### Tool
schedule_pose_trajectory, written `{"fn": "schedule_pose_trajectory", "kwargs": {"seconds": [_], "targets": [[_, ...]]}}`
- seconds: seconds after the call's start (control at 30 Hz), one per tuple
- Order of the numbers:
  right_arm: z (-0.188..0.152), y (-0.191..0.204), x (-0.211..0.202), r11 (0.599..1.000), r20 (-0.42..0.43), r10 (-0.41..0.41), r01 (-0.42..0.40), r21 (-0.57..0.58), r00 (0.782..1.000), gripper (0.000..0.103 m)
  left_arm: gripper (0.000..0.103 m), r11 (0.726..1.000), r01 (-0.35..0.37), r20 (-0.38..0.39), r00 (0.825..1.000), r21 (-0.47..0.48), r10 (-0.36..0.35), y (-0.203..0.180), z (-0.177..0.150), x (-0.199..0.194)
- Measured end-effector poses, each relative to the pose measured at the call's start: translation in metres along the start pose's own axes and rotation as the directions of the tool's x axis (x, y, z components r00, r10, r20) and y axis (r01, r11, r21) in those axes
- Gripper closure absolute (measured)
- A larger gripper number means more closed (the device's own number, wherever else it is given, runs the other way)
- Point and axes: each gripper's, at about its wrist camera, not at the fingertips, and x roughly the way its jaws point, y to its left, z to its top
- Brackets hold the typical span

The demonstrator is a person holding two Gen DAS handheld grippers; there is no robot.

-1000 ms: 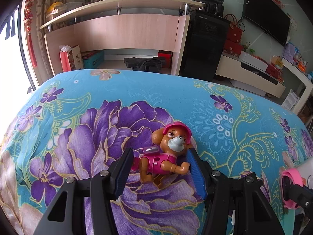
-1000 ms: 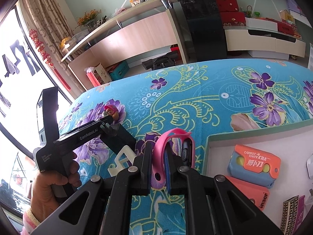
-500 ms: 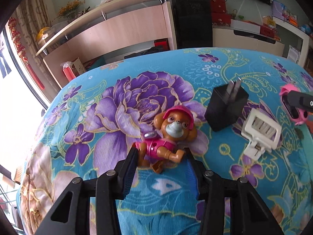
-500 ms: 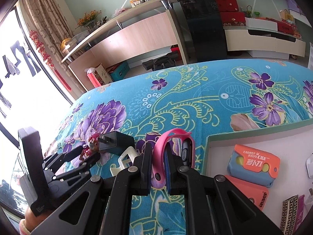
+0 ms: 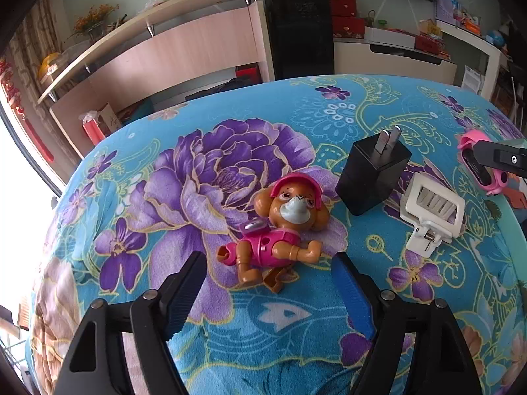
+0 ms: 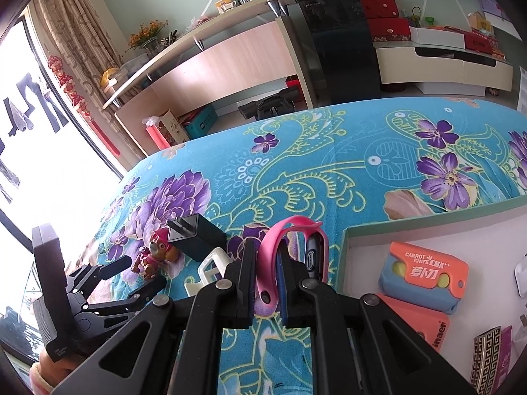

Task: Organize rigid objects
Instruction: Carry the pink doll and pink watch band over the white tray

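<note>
Left gripper (image 5: 268, 283) points down at the flowered blue cloth (image 5: 296, 125); jaws apart and opening. Toy dog (image 5: 280, 227), brown with pink helmet and pink vest, lies on its back on the cloth just ahead of the fingertips, in line with the gap. Its hind legs reach toward the space between the two fingers, but neither blue pad (image 5: 352, 293) touches it. Head points away from the gripper, resting on the big purple flower print.

To the right of the dog: black plug adapter (image 5: 372, 174), prongs up and tilted, close to the dog's head but apart from it. Just beside the adapter, a white clip (image 5: 431, 210) lying flat on the cloth.

Right gripper (image 6: 266, 263) is clamped tight on a pink wristband (image 6: 290, 230), which loops up above the fingertips, its dark module on the right side. It hangs over the cloth next to the rim of a pale tray (image 6: 346, 240). In the tray: an orange carrot-knife toy (image 6: 425, 273), a second orange item below it, a patterned card at the lower edge.

From the right wrist view, the left gripper sits low at left, a hand (image 6: 49, 368) below it, dog between its spread fingers.
</note>
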Motion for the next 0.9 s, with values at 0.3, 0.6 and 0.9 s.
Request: {"fn": "schedule_pose_trajectory", "kwargs": {"seconds": [0.3,0.6,0.9], "targets": [[-0.001,0.003,0.003,1.0,-0.011,-0.002,0.001,-0.012,1.0,0.092,0.016,0.995,0.054,0.024,0.998,0.085,-0.056,0.004,0.022,0.02],[-0.001,0.003,0.003,1.0,-0.014,-0.003,0.003,-0.012,1.0,0.092,0.047,0.995,0.08,0.026,0.996,0.055,-0.081,-0.008,0.014,0.014],[0.006,0.002,-0.025,1.0,0.078,-0.005,0.006,-0.005,0.997,0.092,0.047,0.997,0.06,0.169,0.984,-0.048,-0.051,-0.01,0.014,-0.05]]}}
